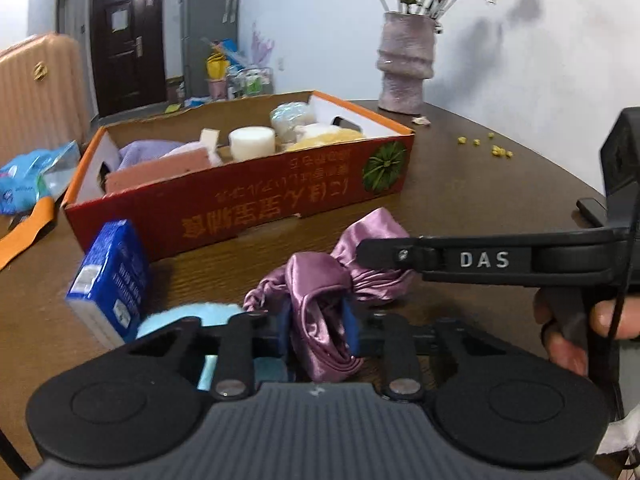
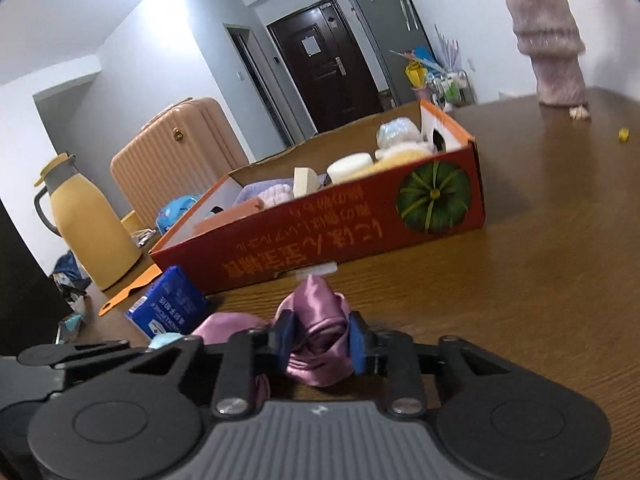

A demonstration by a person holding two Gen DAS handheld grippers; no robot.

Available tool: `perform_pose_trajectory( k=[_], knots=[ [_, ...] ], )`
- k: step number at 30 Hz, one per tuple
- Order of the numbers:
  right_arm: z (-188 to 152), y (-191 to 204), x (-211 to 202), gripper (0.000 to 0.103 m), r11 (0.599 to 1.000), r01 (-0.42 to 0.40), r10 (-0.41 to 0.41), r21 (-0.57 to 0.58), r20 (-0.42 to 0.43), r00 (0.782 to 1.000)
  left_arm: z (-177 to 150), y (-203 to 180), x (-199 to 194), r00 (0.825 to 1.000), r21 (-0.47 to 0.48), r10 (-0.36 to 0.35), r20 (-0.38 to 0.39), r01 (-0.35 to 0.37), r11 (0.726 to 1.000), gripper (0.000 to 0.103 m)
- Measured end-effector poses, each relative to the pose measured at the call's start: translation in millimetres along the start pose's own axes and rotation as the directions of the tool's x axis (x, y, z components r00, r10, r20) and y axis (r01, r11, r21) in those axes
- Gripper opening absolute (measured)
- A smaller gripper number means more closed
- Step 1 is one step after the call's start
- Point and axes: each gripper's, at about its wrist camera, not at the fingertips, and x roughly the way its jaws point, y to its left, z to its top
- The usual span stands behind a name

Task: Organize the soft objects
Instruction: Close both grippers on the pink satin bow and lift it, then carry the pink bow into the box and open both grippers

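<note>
Left wrist view | you clamped left gripper (image 1: pixel 316 326) and right gripper (image 2: pixel 318 342) on satin cloth (image 1: pixel 320 300) | slippery fold could slide free toward box (image 1: pixel 248 196) at 11 o'clock.

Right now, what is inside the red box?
The red box holds a white roll, a pink sponge block, purple cloth and yellow fluff. Anything beneath them, and the box bottom, is covered.
</note>
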Motion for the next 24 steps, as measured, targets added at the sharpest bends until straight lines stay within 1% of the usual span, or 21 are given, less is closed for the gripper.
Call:
perform_pose_trajectory(
  k=[3,6,9,11,16,19,22,24],
  knots=[
    [-4.5,-1.1,-5.6,0.023,1.0,-0.002,0.001,0.019,0.02,1.0,0.9,-1.4,-1.3,1.0,0.009,-0.022,0.0,0.022,1.0,0.019],
    [-12.9,-2.0,-16.8,0.022,0.999,0.011,-0.012,0.036,0.048,0.999,-0.8,-3.5,-3.5,0.999,-0.036,-0.046,0.004,0.046,0.998,0.019],
    [-18.5,-4.6,-30.5,0.022,0.999,0.017,-0.02,0.049,0.054,0.998,-4.6,-9.4,-11.9,0.996,-0.065,-0.086,0.014,0.087,0.994,0.019],
    [-19.6,-5.9,-41.5,0.022,0.999,0.023,-0.025,0.043,0.053,0.998,-5.4,-14.5,-20.0,0.993,-0.06,-0.113,0.024,0.114,0.992,0.018],
    [-23.8,0.4,-71.9,0.021,0.999,0.021,-0.024,0.028,0.095,0.995,3.0,-26.3,-44.3,0.989,-0.027,-0.13,0.067,0.132,0.991,0.014],
    [-24.2,6.5,-88.5,0.021,1.0,0.005,-0.007,0.015,0.124,0.992,9.3,-28.3,-61.0,0.982,-0.02,-0.156,0.107,0.159,0.987,0.014],
    [-15.6,13.9,-101.4,0.021,1.0,0.003,0.0,-0.019,0.158,0.987,16.1,-21.2,-71.4,0.97,-0.061,-0.199,0.143,0.209,0.976,0.012],
    [-3.8,18.2,-103.5,0.021,0.999,0.002,0.007,-0.05,0.176,0.984,25.4,-14.3,-71.8,0.965,-0.078,-0.212,0.156,0.226,0.971,0.011]
  ],
)
